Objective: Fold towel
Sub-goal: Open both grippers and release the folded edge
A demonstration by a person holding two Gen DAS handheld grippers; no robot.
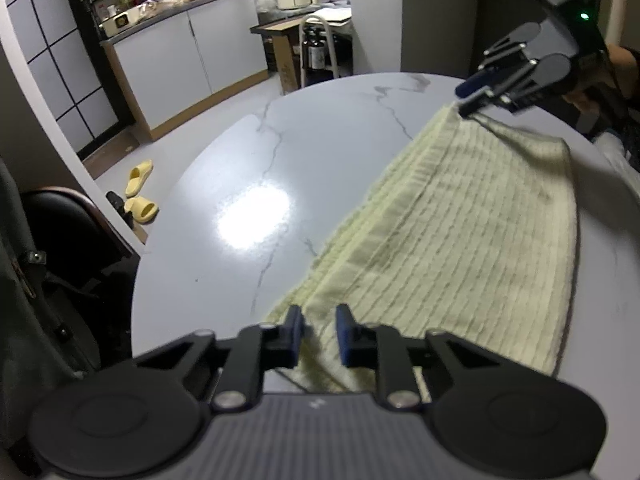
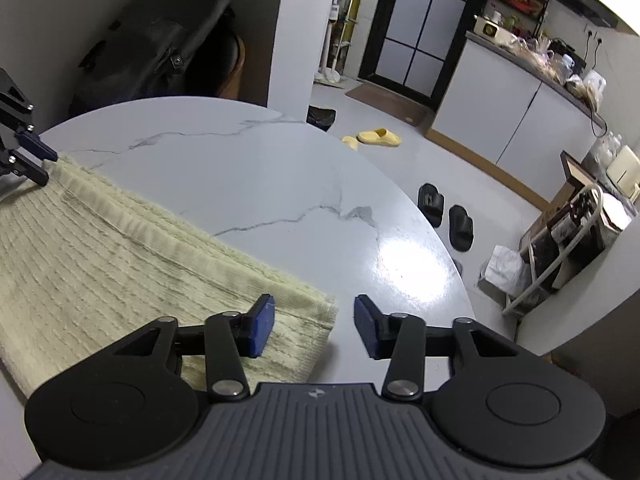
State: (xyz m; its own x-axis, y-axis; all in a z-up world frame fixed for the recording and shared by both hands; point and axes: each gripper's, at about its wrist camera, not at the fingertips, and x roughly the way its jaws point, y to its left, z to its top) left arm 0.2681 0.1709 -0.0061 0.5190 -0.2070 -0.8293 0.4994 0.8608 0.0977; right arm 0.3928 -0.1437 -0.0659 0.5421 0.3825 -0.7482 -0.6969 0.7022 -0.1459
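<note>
The only holder in sight is a pale cart [image 2: 560,240] on the floor past the table's right edge in the right wrist view, with dark bottles [image 2: 576,212] on it. The left hand-held gripper [image 1: 319,332] points steeply down at the near end of the towel [image 1: 460,240]. Its blue pads [image 1: 294,330] stand narrow, with a fold of towel edge caught between them. The right view agrees, showing its fingers nipped on that corner at the far left. The right hand-held gripper [image 1: 466,98] also tilts down. In the left view it sits at the far right with its fingers close together on the other corner, which is raised a little off the table [image 1: 240,152]. Its own camera shows the pads further apart, with the corner between them, so the two views do not quite agree. I read it as holding the towel. The towel is pale yellow-green and ribbed, with a fuzzy hem along one long side and a dark trim along the other. It lies stretched in a long band across the near side of the round, marble-patterned table, its middle flat on the top. Yellow slippers [image 1: 138,178] and black slippers [image 2: 444,216] lie on the floor beyond the table.
</note>
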